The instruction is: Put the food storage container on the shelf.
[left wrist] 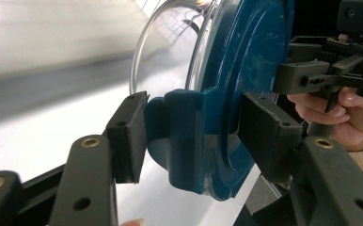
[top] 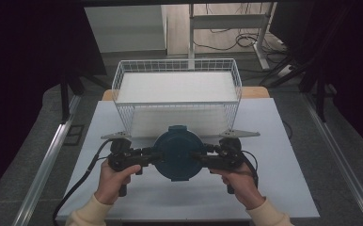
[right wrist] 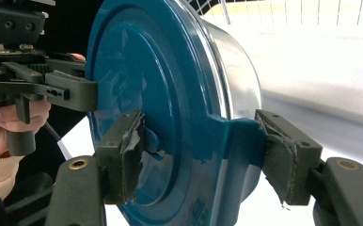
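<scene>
Table (top: 273, 188): pale top, person's side near the camera. Wire basket (top: 177, 94): white, stands at the far half, apart from the work.

Container (top: 178, 153): round, clear-walled body under a dark teal lid (right wrist: 142, 94), held off the table top between both grippers, just in front of the basket. Lid has side latch tabs (left wrist: 184, 136), one per side.

Left gripper (top: 144, 157): jaws at middling width, clamped across the left latch tab, pads pressing lid face and tab. Right gripper (top: 203, 157): jaws drawn in onto the right tab the same way; its pad (right wrist: 130, 150) looks torn and frayed.

Handling judgement: rigid plastic, probably light since nothing shows through the clear wall, though most of the inside is hidden. Glossy lid and smooth wall likely slippery, so the tabs are the sensible hold: flat faces, stiff, opposite each other. Worn right pad may lose friction. Risk: squeezing a latch could pop it and free the lid from the body.
</scene>
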The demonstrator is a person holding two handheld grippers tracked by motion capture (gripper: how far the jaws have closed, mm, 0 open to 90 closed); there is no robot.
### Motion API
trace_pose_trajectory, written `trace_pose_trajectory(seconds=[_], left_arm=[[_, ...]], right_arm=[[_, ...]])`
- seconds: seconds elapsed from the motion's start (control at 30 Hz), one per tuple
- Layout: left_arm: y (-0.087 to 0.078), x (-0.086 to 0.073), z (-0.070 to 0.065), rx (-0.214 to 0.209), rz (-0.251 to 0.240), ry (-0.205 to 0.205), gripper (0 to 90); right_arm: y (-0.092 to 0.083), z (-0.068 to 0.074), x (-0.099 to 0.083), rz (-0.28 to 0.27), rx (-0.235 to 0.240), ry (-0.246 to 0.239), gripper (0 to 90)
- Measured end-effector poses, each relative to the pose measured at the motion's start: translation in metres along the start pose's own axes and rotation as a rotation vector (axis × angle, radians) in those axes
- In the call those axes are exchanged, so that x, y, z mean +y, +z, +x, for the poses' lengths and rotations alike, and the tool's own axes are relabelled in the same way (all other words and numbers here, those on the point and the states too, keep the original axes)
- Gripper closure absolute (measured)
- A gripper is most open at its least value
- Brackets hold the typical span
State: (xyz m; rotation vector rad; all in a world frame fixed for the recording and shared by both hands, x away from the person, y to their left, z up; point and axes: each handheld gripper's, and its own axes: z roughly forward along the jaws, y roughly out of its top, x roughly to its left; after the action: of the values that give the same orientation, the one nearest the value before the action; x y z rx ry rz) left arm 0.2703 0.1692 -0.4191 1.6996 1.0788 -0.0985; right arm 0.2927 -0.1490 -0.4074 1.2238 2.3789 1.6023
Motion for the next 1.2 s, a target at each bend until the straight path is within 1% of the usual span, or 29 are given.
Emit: trace_pose_trajectory(seconds=[0.07,0.2,0.37,0.5,0.57,0.73,0.87,0.93,1.03,1.07,1.2], left_arm=[[-0.002,0.005,-0.002,-0.003,-0.007,0.008,44.2],[-0.006,0.014,-0.005,-0.008,-0.021,0.012,44.4],[-0.01,0.025,-0.009,-0.002,-0.04,0.03,44.4],[-0.014,0.04,-0.013,0.009,-0.051,0.047,44.3],[-0.016,0.047,-0.015,0.007,-0.056,0.052,44.4],[-0.021,0.07,-0.02,0.013,-0.073,0.077,44.5],[-0.024,0.087,-0.021,0.009,-0.084,0.085,44.5],[-0.025,0.093,-0.021,0.011,-0.087,0.088,44.5],[-0.026,0.102,-0.021,0.015,-0.091,0.094,44.6],[-0.027,0.106,-0.02,0.016,-0.093,0.099,44.5],[-0.028,0.121,-0.017,0.01,-0.094,0.096,44.6]], right_arm=[[-0.003,0.002,0.006,-0.001,0.001,-0.009,35.6],[-0.007,0.004,0.018,0.0,-0.003,-0.029,35.6],[-0.01,0.007,0.032,-0.006,-0.005,-0.042,35.6],[-0.013,0.008,0.046,-0.016,-0.001,-0.047,35.6],[-0.014,0.008,0.052,-0.023,-0.001,-0.053,35.7],[-0.019,0.009,0.076,-0.04,0.004,-0.067,35.7],[-0.021,0.009,0.092,-0.042,0.0,-0.079,35.7],[-0.021,0.009,0.102,-0.046,0.0,-0.086,35.8],[-0.022,0.008,0.112,-0.043,-0.001,-0.092,35.7],[-0.021,0.007,0.114,-0.043,-0.001,-0.093,35.8],[-0.02,0.006,0.13,-0.046,-0.006,-0.104,35.8]])
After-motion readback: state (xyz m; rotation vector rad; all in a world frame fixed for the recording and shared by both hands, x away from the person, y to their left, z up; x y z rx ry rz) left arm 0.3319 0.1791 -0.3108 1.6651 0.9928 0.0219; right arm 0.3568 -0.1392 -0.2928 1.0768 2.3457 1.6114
